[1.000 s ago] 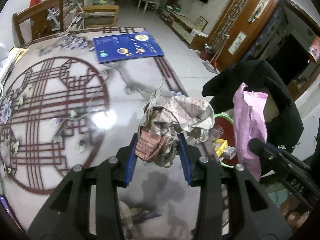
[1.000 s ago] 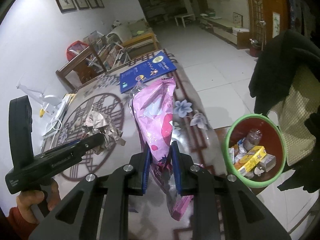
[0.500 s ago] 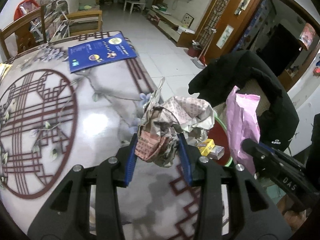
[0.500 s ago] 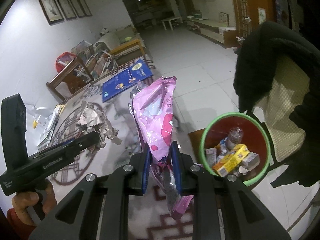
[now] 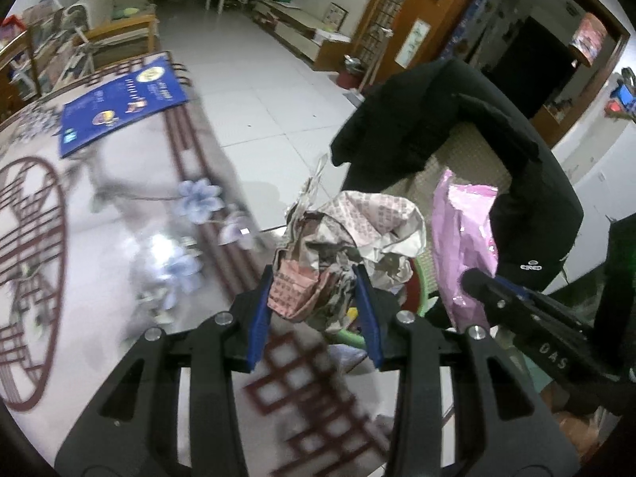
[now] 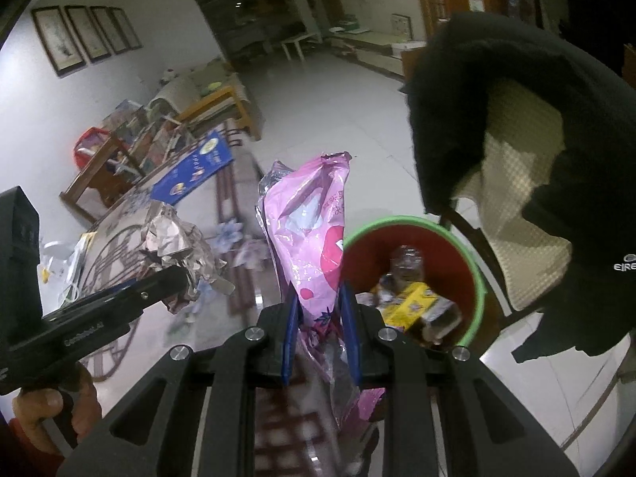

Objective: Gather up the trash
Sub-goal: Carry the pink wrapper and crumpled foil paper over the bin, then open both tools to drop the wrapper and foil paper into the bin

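Note:
My left gripper (image 5: 316, 278) is shut on a crumpled wad of printed paper (image 5: 349, 238), held above the table's right edge. My right gripper (image 6: 318, 298) is shut on a tall pink plastic bag (image 6: 308, 222), which stands upright between the blue pads. A red bin with a green rim (image 6: 473, 254) sits on the floor just right of the table, holding a yellow box (image 6: 409, 298) and other trash. The pink bag (image 5: 461, 238) and the right gripper's body (image 5: 528, 326) show at the right of the left wrist view; the bin's rim (image 5: 423, 286) peeks out behind the paper.
A patterned glossy table (image 5: 99, 246) carries a blue booklet (image 5: 123, 103) at its far end. A chair draped with a black jacket (image 6: 516, 127) stands beside the bin. A hand (image 6: 51, 405) holds the left gripper's handle. Wooden chairs and clutter stand beyond the table.
Both grippers have carried their loads rightward across the table toward its edge. The bin now appears closer, right behind the pink bag and just under the paper wad.

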A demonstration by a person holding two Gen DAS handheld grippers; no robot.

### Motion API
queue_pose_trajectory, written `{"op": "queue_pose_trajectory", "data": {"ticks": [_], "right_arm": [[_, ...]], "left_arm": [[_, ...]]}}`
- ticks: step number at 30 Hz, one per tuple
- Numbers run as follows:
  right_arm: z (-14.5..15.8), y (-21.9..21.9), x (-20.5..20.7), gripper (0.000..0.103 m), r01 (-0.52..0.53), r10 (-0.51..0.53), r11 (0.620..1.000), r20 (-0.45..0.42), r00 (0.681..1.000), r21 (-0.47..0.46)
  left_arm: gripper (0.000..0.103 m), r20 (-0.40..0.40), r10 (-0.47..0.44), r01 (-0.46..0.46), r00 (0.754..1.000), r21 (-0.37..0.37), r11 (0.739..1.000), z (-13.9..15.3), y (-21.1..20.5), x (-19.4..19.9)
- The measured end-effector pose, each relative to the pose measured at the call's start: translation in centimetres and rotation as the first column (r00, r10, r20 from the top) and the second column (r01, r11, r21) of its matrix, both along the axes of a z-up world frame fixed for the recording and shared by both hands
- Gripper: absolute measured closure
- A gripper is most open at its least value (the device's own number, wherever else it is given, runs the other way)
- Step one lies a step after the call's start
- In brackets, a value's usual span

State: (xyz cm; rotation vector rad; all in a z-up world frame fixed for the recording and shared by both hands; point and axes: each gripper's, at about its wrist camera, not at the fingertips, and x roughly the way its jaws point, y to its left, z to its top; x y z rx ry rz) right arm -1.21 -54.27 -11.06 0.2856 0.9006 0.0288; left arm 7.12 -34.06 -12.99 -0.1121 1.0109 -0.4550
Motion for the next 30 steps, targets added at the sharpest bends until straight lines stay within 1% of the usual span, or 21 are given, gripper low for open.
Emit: {"op": "queue_pose_trajectory", "data": {"ticks": [5,11,17,21,22,23,24,25,26,29,30], "right_arm": [[-1.1,-3.4,0.7,0.083,0.068,-0.068,0.998,-0.023,0.997,0.016],[-2.6,-6.4,1.6,0.082,0.133,-0.131,0.99,-0.061,0.99,0.037],[-3.3,-7.8,2.5,0.081,0.163,-0.16,0.986,-0.076,0.984,0.044],[-3.7,-8.3,3.1,0.08,0.178,-0.174,0.983,-0.079,0.981,0.047],[-3.7,-8.4,3.2,0.079,0.182,-0.178,0.982,-0.079,0.981,0.047],[-3.8,-8.4,3.2,0.075,0.186,-0.182,0.982,-0.078,0.98,0.045],[-3.8,-8.5,3.3,0.071,0.192,-0.188,0.981,-0.078,0.979,0.039],[-3.8,-8.4,3.4,0.056,0.202,-0.2,0.979,-0.077,0.977,0.027],[-3.8,-8.4,3.4,0.05,0.21,-0.208,0.977,-0.071,0.976,0.022],[-3.6,-8.1,3.5,0.05,0.212,-0.211,0.977,-0.069,0.975,0.019],[-3.6,-8.0,3.6,0.05,0.211,-0.21,0.977,-0.071,0.975,0.016]], "left_arm": [[0.065,-0.014,-0.028,0.028,1.0,0.003,1.0,-1.0,-3.5,1.5],[0.065,-0.056,-0.042,0.043,0.998,0.019,0.999,-2.7,-6.8,3.6],[0.065,-0.072,-0.074,0.077,0.995,0.04,0.996,-3.7,-8.9,5.1],[0.061,-0.078,-0.079,0.082,0.994,0.045,0.996,-4.1,-9.4,6.0],[0.06,-0.08,-0.075,0.079,0.994,0.045,0.996,-4.1,-9.4,6.3],[0.053,-0.081,-0.071,0.075,0.994,0.043,0.996,-4.2,-9.3,6.5],[0.049,-0.083,-0.067,0.071,0.994,0.039,0.997,-4.2,-9.2,6.7],[0.049,-0.08,-0.065,0.068,0.995,0.036,0.997,-4.1,-9.1,6.8],[0.049,-0.074,-0.065,0.068,0.995,0.036,0.997,-4.0,-9.0,6.9],[0.043,-0.057,-0.064,0.066,0.996,0.035,0.997,-3.6,-8.7,6.9],[0.043,-0.053,-0.066,0.067,0.996,0.031,0.997,-3.4,-8.6,6.9]]}}
